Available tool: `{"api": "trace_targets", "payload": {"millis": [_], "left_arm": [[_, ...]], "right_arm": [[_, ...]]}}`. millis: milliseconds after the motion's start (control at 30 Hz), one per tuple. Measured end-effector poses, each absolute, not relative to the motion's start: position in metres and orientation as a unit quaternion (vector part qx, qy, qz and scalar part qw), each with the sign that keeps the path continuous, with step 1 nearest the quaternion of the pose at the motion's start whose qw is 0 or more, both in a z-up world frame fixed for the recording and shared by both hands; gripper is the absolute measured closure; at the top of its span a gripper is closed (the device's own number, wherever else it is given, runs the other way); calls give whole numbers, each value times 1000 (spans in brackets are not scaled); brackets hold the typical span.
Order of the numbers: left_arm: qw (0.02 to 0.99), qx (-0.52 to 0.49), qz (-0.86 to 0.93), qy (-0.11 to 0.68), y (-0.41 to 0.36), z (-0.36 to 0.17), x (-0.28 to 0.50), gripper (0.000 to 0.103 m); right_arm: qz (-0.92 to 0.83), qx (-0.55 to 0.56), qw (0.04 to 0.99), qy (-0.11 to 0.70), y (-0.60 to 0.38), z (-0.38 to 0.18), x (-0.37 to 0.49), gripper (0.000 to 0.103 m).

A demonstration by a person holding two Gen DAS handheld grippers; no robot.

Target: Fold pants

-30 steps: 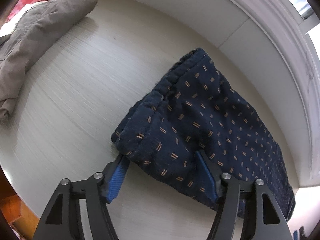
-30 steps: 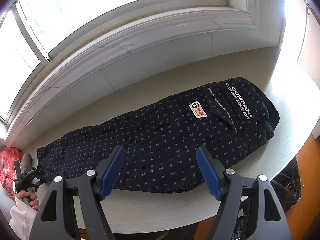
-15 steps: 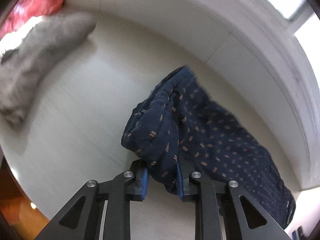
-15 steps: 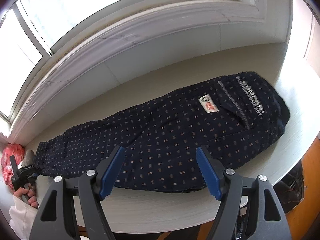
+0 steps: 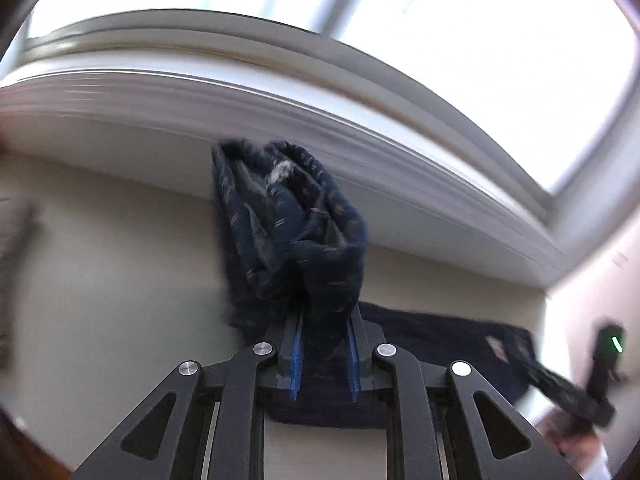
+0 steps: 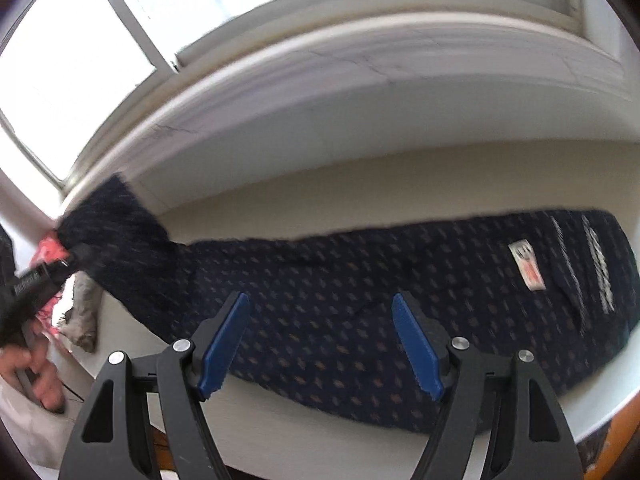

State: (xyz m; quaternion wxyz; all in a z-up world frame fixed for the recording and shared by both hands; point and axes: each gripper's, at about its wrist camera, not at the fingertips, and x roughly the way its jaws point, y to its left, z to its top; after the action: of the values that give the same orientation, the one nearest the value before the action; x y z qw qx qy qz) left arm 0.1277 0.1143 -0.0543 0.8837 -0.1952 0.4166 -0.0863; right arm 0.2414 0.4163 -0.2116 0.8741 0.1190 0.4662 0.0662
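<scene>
Progress is early: at the left of the right-wrist frame the left tool (image 6: 78, 258), jaws just closed, pinches the hem end of the navy patterned fabric pants (image 6: 360, 304) above the pale woodgrain surface (image 6: 360, 176). Centre-frame, the right tool (image 6: 320, 340) hovers open, empty. Every fold remains.

A pale wood-grain table (image 6: 360, 184) beneath a window is carrying dark patterned pants (image 6: 400, 280) lying lengthwise across it, while grey (image 6: 82, 312) and red garments (image 6: 50, 250) are sitting at its far end.
</scene>
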Motion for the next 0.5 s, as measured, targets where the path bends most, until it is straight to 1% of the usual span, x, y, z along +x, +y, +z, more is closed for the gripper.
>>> {"api": "trace_targets", "payload": {"millis": [100,200,267,367,500], "left_arm": [[873,-182,-133,433,79,-63,130,87],[865,-173,-154,445,60,-71,128,87],[862,-169,-162,449,55,-73,126,87],[860,-162,-170,453,51,-74,123,87],[853,-161,-178,463,53,-78,119,87]], "right_arm": [[103,130,869,467,422,-203,259,32],[146,144,863,461,430,-192,278,32],[171,150,857,462,442,-188,296,32],[210,142,834,490,472,-194,319,32],[256,121,809,515,518,-201,331,32]]}}
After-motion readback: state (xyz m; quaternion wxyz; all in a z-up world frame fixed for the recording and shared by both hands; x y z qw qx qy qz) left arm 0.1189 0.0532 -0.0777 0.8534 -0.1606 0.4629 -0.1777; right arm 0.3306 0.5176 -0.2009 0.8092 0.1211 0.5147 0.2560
